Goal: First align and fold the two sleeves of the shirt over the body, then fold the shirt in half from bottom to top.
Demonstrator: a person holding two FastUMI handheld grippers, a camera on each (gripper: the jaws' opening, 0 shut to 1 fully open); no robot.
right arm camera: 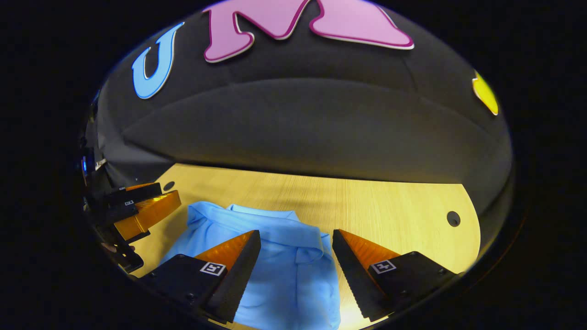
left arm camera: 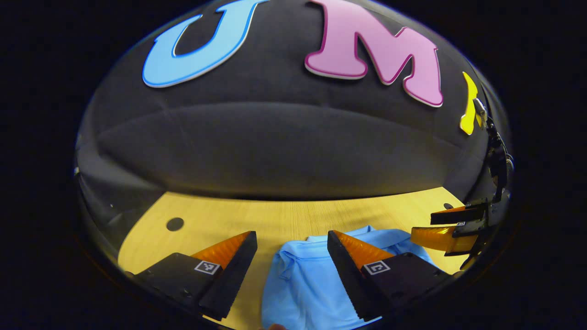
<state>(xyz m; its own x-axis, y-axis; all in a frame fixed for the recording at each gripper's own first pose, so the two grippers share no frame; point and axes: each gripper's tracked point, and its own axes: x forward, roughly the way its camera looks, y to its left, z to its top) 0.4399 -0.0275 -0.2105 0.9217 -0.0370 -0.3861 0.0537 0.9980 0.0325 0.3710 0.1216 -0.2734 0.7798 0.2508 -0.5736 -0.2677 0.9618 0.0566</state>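
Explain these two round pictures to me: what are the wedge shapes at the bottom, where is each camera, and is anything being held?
Each picture comes from a camera riding on a hand-held claw, looking forward along its two fingers, the wedges at the bottom. In the left gripper view, the left claw is open above a blue shirt on a wooden table; the other claw shows at the right edge. In the right gripper view, the right claw is open over the same shirt. Neither holds anything. The shirt looks bunched, its collar toward the wall.

left tongs (left arm camera: 292, 250): wedge fingers, toothed inner edges, square tag each | right tongs (right arm camera: 296, 250): same build, screws seemingly on mounts
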